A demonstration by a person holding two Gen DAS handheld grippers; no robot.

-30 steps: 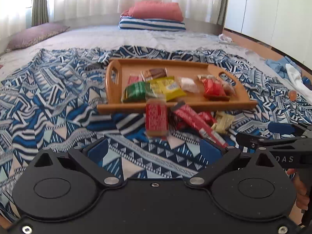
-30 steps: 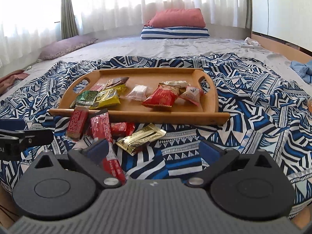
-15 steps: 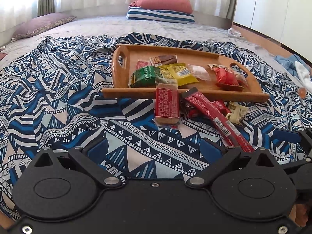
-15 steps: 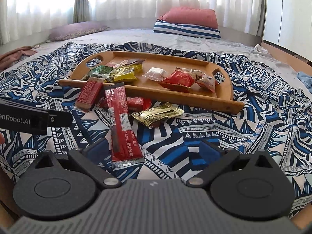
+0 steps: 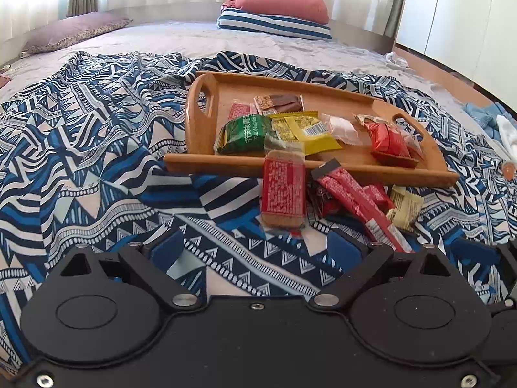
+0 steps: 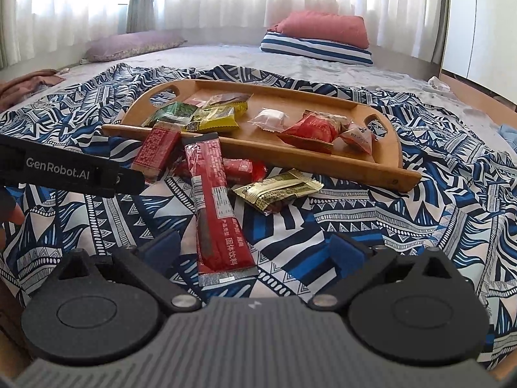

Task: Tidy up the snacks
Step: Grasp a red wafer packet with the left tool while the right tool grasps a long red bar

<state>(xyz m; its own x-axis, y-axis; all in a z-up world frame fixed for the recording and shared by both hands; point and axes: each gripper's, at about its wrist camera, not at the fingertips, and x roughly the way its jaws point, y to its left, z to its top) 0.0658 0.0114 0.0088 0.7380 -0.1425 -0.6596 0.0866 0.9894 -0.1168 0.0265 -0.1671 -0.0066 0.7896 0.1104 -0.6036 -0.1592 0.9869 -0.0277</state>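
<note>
Red long sachet [image 6: 217, 207] lies on the patterned blanket [image 6: 404, 226] short of the wooden tray [image 6: 323, 158], long axis running toward the right gripper [image 6: 255, 252], near end between its wide empty jaws. Left gripper [image 5: 255, 249], jaws wide but just narrowing, empty, faces the red biscuit pack [image 5: 283, 190]. Right is nearer the sachet.

The left gripper [image 5: 255, 247] has a matte black housing with two round discs, silver screws at the linkage pivots and corners, and blue pads [image 5: 166, 247] on black fingers. The right gripper [image 6: 253, 249] has the same black discs and blue pads [image 6: 342, 253], but a grey ribbed centre panel. Left of that panel, the other gripper's black finger reads "GenRobot.AI" in white.
</note>
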